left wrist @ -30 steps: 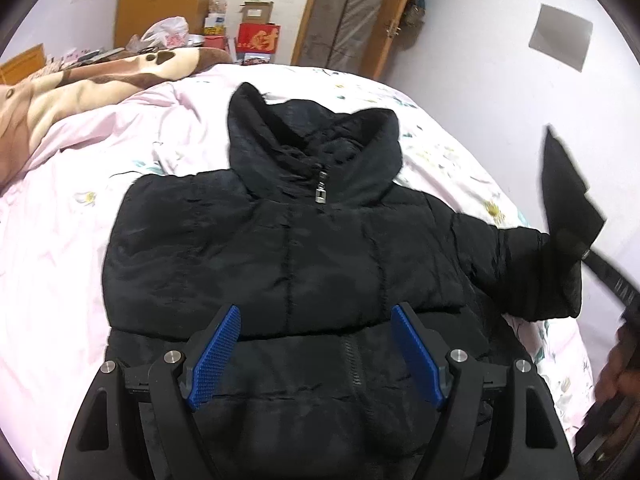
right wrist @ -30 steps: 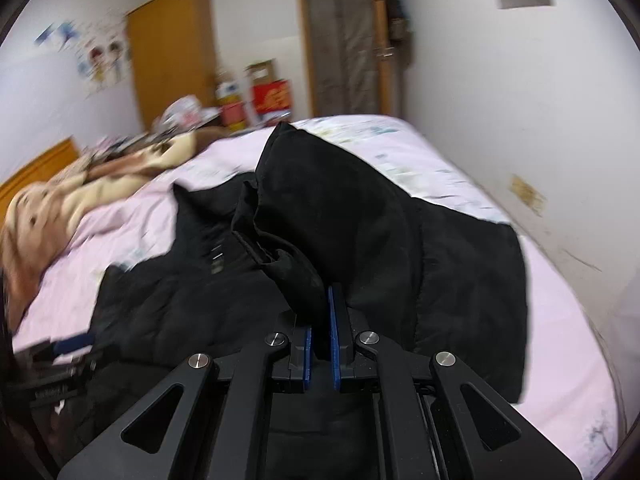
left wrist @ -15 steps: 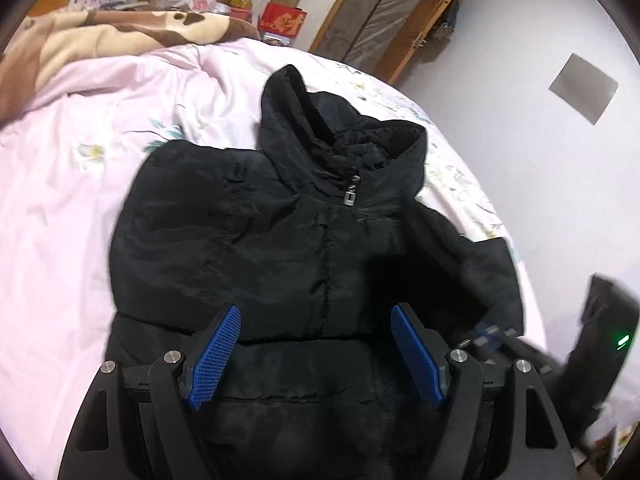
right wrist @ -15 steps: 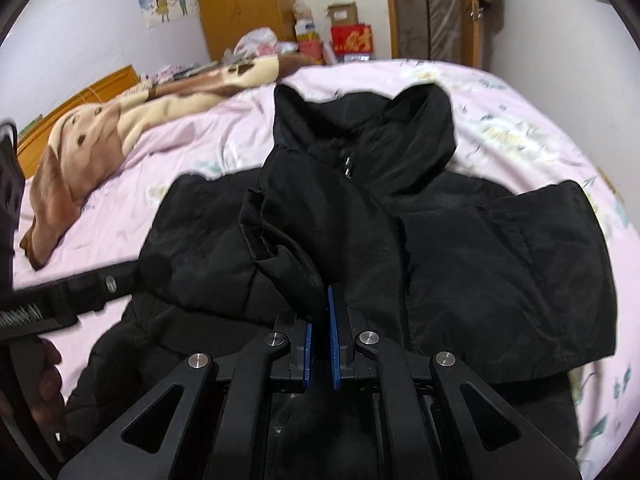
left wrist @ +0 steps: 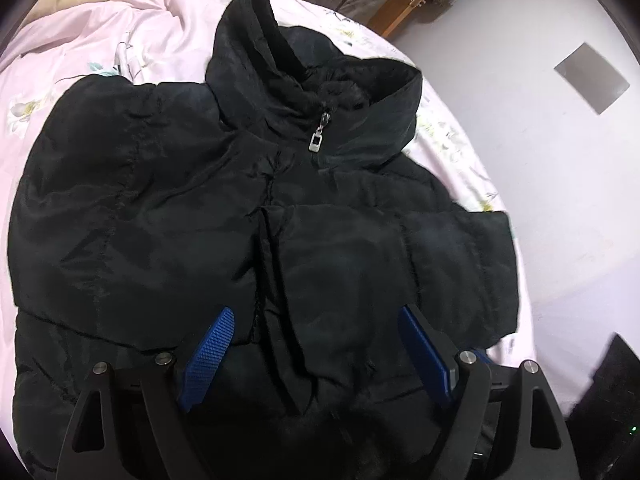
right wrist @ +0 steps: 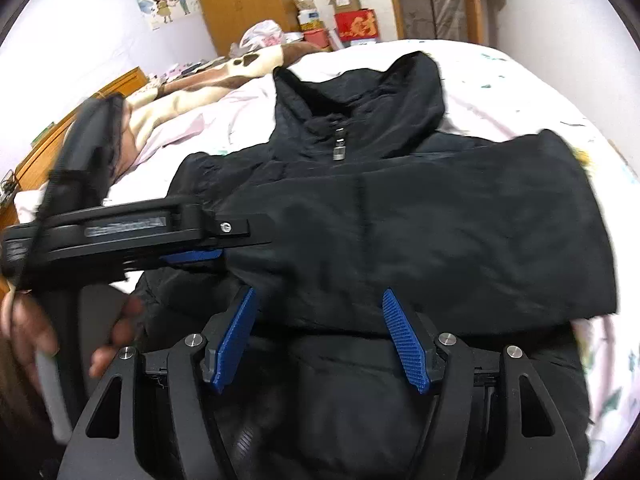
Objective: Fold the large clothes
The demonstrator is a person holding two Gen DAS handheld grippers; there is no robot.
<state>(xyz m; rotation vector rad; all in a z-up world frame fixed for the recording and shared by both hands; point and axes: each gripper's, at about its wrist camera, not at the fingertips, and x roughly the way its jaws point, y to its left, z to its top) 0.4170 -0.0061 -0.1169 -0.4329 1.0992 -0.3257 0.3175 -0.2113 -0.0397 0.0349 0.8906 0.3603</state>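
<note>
Black puffer jacket [left wrist: 256,216]: lying front-up on the pink bedsheet [left wrist: 80,40], zipped, both sleeves lying folded across the chest. Left gripper [left wrist: 316,354]: hovering over the hem, jaws gaping wide, gripping nothing. Right gripper [right wrist: 320,336]: likewise spread wide, holding nothing.

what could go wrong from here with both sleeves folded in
1. The puffy right sleeve lies loose across the jacket front, and the open right hand-held gripper holds nothing, so it may spring back.
2. The jacket's right edge sits near the bed edge, so a bottom-up fold might drag it off.
3. The open left hand-held gripper hovers close and could snag fabric.
</note>
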